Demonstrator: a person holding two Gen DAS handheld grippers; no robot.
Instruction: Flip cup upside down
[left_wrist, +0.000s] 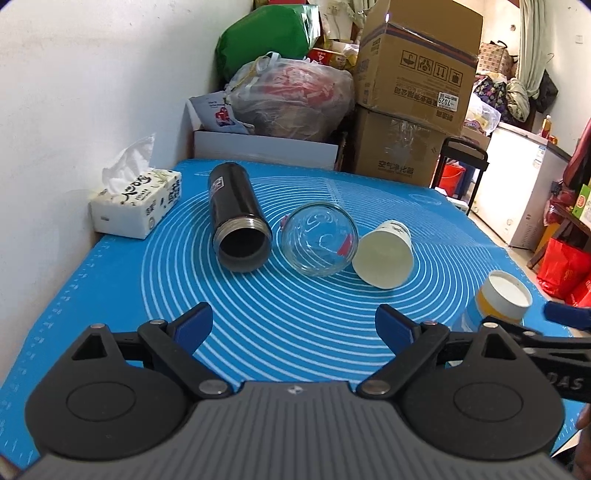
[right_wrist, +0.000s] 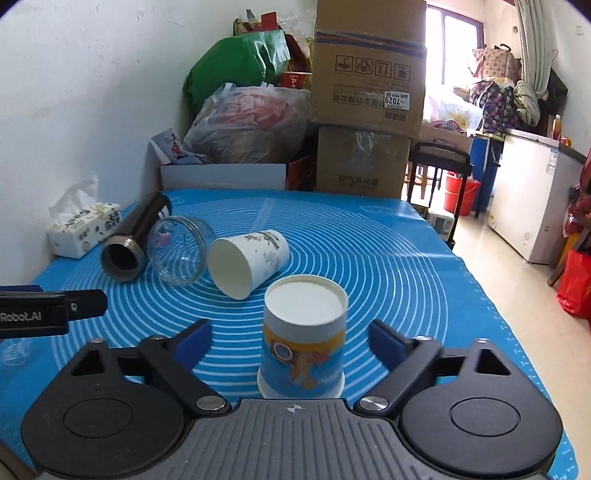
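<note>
Right gripper (right_wrist: 290, 341) is sitting with its blue-padded fingers spread wide, flanking the printed paper cup (right_wrist: 303, 338) without touching it. That cup is standing mouth-down on the blue silicone mat (right_wrist: 388, 258), long axis vertical, its white recessed base facing up; the wall is showing blue and yellow graphics. Left gripper (left_wrist: 293, 326) is likewise gaping open over bare mat, holding nothing; its side is reading "Robot.AI" in the right wrist view. Farther back, three vessels are lying on their sides, mouths toward the cameras: a black thermos flask (left_wrist: 236, 214) with a threaded metal neck, a clear glass jar (left_wrist: 319, 240), and a white paper cup (left_wrist: 384, 254) with grey print. A tissue pack (left_wrist: 138, 203) is resting by the wall. Behind, a cardboard box (left_wrist: 417, 66) is bearing a "7029" label.
</note>
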